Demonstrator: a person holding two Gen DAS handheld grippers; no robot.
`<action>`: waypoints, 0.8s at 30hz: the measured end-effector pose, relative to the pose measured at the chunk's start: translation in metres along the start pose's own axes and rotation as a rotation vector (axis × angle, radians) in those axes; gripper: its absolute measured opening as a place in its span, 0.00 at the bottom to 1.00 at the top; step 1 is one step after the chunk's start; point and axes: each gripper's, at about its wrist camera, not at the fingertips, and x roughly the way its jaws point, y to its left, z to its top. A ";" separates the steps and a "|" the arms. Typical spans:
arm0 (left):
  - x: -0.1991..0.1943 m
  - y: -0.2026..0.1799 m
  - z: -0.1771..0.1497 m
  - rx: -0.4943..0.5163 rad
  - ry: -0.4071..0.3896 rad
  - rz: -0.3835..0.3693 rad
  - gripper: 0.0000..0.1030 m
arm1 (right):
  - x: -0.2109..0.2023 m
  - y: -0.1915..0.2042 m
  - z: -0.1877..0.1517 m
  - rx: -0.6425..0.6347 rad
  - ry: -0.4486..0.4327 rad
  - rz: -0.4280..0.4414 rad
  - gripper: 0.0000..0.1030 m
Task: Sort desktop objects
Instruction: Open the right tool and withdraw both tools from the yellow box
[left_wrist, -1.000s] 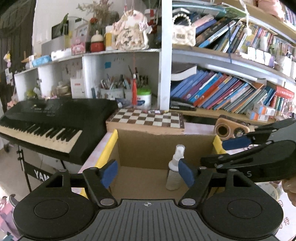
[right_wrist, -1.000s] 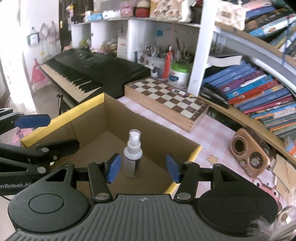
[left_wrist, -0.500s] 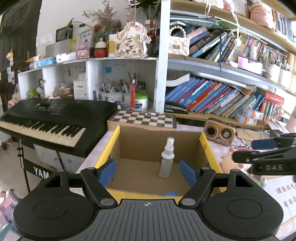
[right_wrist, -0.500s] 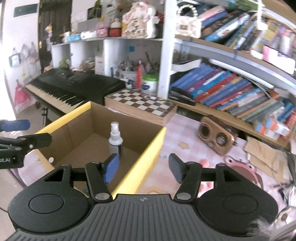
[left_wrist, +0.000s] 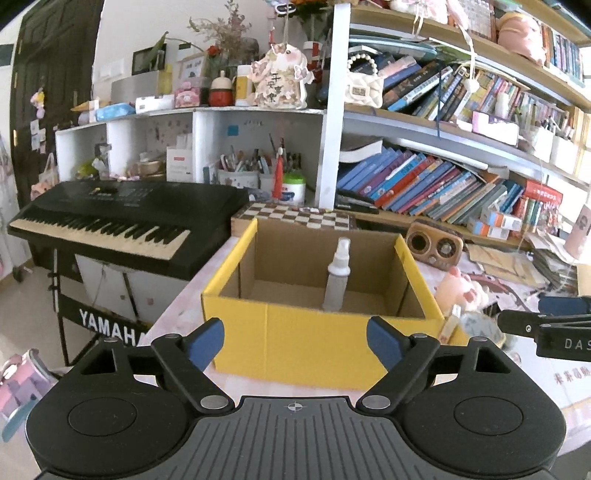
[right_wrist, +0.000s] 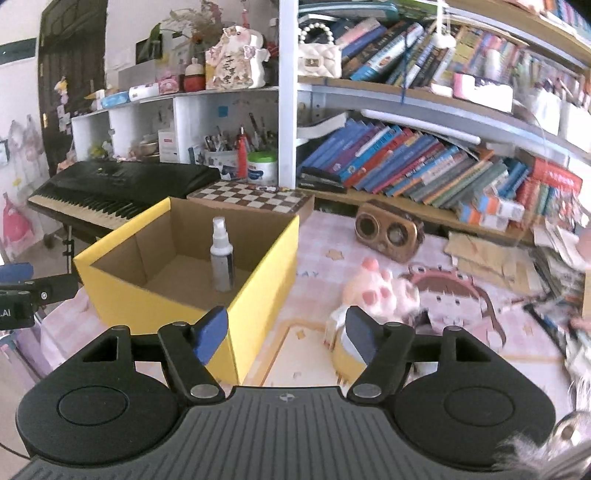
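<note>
A yellow cardboard box stands on the pink desk mat. Upright inside it is a small clear spray bottle. My left gripper hovers in front of the box's near wall, jaws opening, nothing between them. My right gripper is at the box's right front corner, jaws opening and empty. Just beyond its right finger lie a pink plush toy and a small yellow-and-white object. The right gripper's finger shows at the left view's right edge.
A chessboard lies behind the box, a brown wooden radio to its right. A black keyboard stands left of the desk. Loaded bookshelves run along the back. Papers and clutter fill the far right.
Both grippers have drawn back out of the box and their jaws have widened. The right one swung rightward toward the plush toy. The bottle stays upright in the box.
</note>
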 end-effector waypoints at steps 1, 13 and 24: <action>-0.003 0.000 -0.002 0.001 0.002 -0.002 0.84 | -0.003 0.001 -0.004 0.008 0.004 0.000 0.67; -0.030 -0.006 -0.040 0.014 0.051 -0.015 0.84 | -0.034 0.020 -0.056 0.032 0.058 -0.028 0.70; -0.040 -0.015 -0.072 0.034 0.122 -0.001 0.84 | -0.050 0.037 -0.089 -0.013 0.090 -0.021 0.71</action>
